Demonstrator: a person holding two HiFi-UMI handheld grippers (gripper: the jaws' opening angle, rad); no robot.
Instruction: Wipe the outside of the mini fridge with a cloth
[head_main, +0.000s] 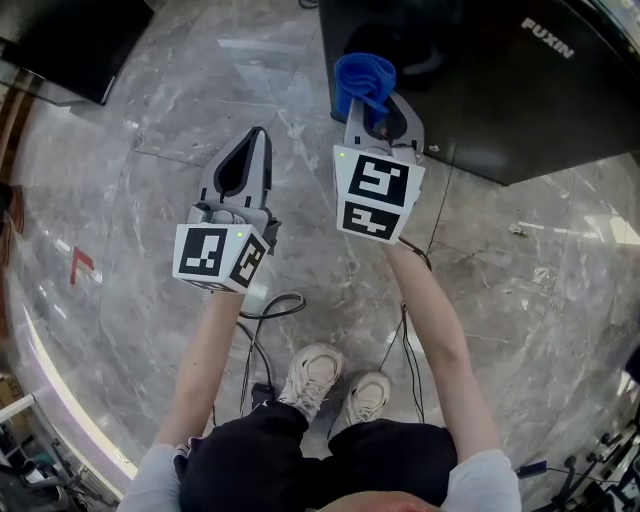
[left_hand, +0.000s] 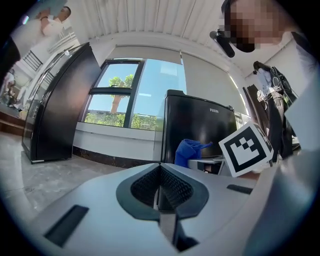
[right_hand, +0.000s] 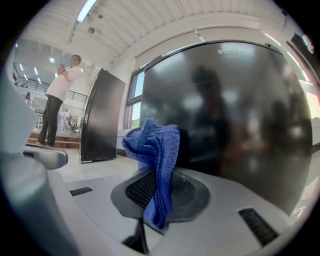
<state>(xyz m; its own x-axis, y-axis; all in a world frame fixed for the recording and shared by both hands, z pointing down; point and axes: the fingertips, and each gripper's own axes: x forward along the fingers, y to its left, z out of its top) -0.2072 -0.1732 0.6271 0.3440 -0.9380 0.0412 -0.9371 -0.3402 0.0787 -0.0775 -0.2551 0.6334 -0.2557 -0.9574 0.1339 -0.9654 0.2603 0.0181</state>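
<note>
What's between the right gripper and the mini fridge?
Only the blue cloth, clamped in the right gripper, facing the mini fridge; right gripper view.

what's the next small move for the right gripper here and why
Probably ease the right gripper forward until the blue microfibre cloth presses on the glossy black mini fridge. Its jaws are shut on the cloth, the fridge's face fills the view just ahead, and contact isn't clear yet. The left gripper is shut and empty.
</note>
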